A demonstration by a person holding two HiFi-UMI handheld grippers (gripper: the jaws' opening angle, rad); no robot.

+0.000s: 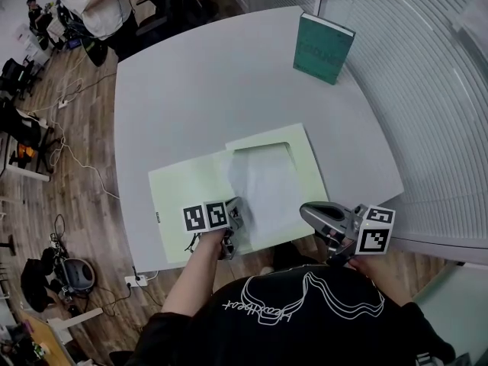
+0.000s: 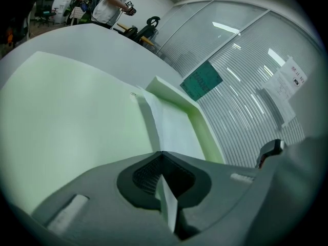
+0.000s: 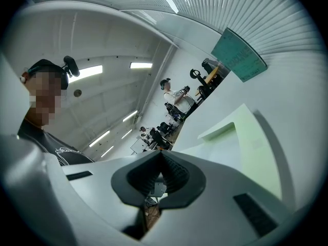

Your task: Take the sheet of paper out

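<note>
Thin white paper sheet point(image 1: 265, 185) is gripped at its near edge by left claw point(image 2: 163, 157), only partly drawn from pale-green card folder point(image 1: 187, 193) beyond it; right claw point(image 3: 160, 155) shut, empty.

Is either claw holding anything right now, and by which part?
The left claw pinches the sheet of paper by its near edge. The right claw is shut, with nothing in it.

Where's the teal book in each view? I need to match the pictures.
Head view: teal book upper right, standing on the table.
Left gripper view: book just right of centre, beyond the folder.
Right gripper view: book upper right.
Shared landmark: the open pale-green folder.
</note>
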